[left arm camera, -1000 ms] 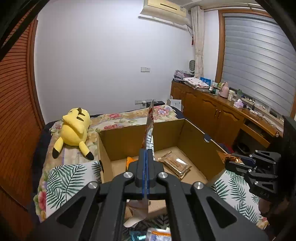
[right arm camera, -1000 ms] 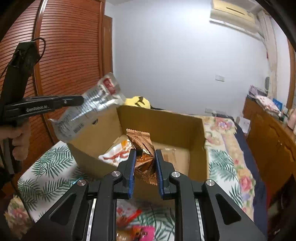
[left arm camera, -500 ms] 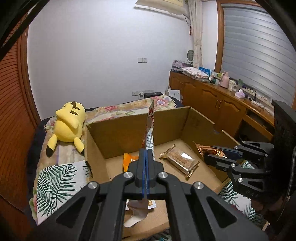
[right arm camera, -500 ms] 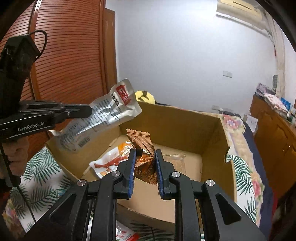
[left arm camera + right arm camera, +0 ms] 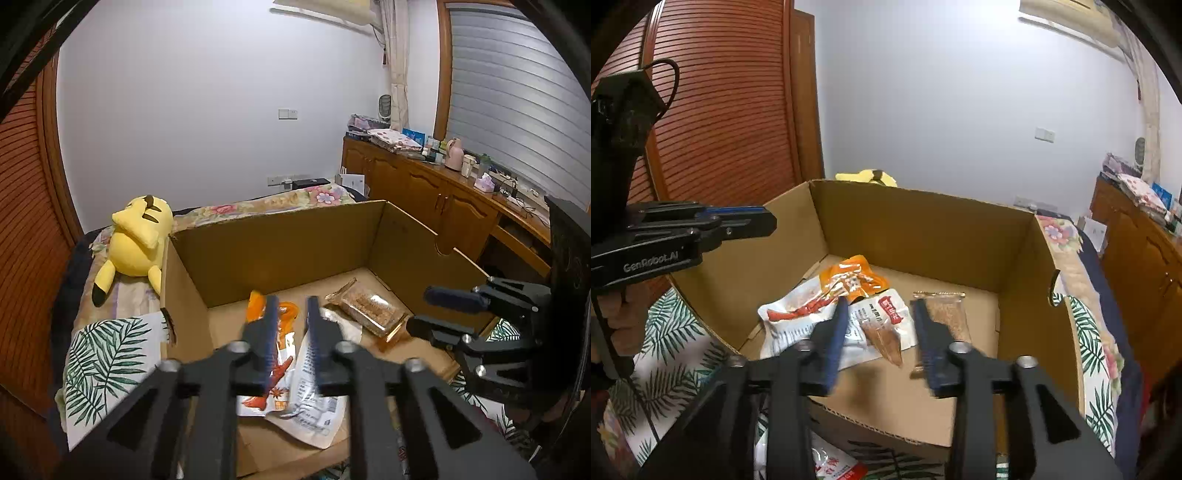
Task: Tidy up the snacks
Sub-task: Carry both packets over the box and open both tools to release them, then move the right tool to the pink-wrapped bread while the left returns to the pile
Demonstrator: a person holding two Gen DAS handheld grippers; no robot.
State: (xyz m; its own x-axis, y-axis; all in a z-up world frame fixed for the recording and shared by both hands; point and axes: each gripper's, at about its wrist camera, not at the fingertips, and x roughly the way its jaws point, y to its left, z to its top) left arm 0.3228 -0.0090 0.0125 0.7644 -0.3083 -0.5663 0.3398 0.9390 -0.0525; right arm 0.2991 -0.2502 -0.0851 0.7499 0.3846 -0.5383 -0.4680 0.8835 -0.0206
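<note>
An open cardboard box (image 5: 280,236) (image 5: 923,229) stands on the bed. My left gripper (image 5: 291,314) hangs over its near left part, jaws opening, nothing pressed between the pads. Under it on the box floor lies a white printed packet (image 5: 314,391) with a red label (image 5: 892,312). My right gripper (image 5: 881,321) is also over the box with its jaws opening. A copper-brown packet (image 5: 884,339) lies free below the gap, on the white packet. An orange packet (image 5: 849,280), a white crayfish packet (image 5: 798,314) and a clear bar packet (image 5: 369,310) (image 5: 945,314) also lie inside.
A yellow plush toy (image 5: 140,236) leans at the box's far left corner. Leaf-print bedding (image 5: 107,362) surrounds the box. More packets (image 5: 831,463) lie in front of the box. A wooden sideboard (image 5: 424,192) with clutter runs along the right wall.
Both grippers have come lower over the box, then opened. The white packet has left the left jaws and the copper packet the right jaws; both now lie in the box.
</note>
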